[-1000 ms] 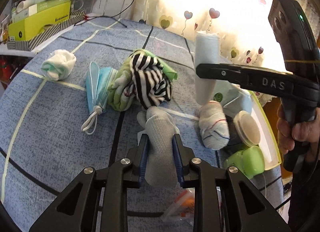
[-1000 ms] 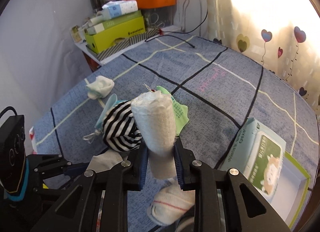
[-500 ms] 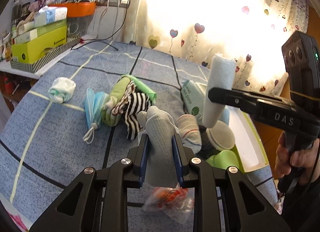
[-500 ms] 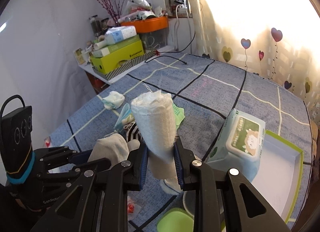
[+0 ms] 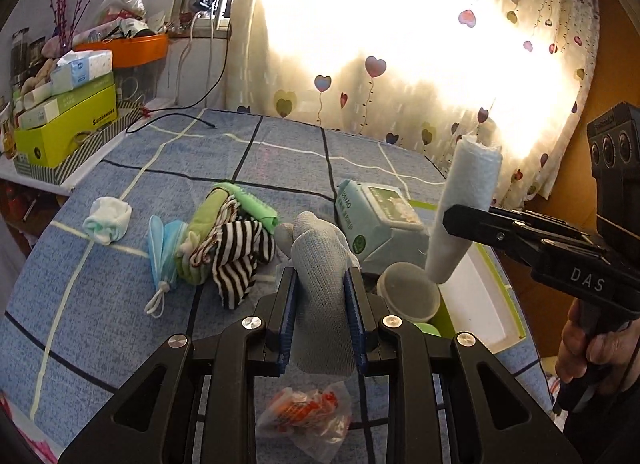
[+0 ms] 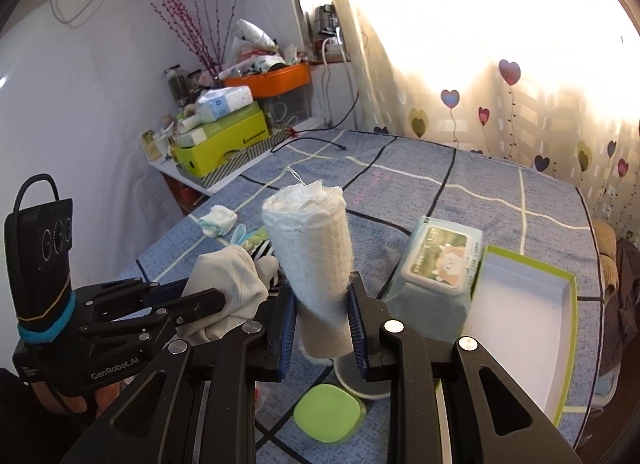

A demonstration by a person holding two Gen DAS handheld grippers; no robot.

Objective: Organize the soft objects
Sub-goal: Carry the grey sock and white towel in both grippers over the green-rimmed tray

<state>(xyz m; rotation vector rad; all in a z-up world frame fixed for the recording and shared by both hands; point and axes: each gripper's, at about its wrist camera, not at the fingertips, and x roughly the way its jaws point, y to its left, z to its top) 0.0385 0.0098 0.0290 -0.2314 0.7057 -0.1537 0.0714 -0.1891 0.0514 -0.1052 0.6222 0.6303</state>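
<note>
My left gripper (image 5: 322,316) is shut on a grey sock (image 5: 320,264) and holds it above the blue checked tabletop; the sock also shows in the right wrist view (image 6: 228,284). My right gripper (image 6: 322,324) is shut on a rolled white towel (image 6: 310,248), held upright above the table; it also shows in the left wrist view (image 5: 464,216). A pile with a black-and-white striped cloth (image 5: 236,252), green cloths (image 5: 244,200) and a blue face mask (image 5: 162,248) lies on the table. A balled white sock (image 5: 108,214) lies further left.
A white tray with a green rim (image 6: 520,328) sits at the right, a pack of wet wipes (image 6: 436,260) against it. A round grey lid (image 5: 408,292), a green lid (image 6: 328,416) and a small plastic bag (image 5: 308,416) lie near me. Stacked boxes (image 5: 64,124) stand at the far left.
Both grippers have risen higher above the table with their loads, the views tilting up. The striped pile and tray now lie further below.
</note>
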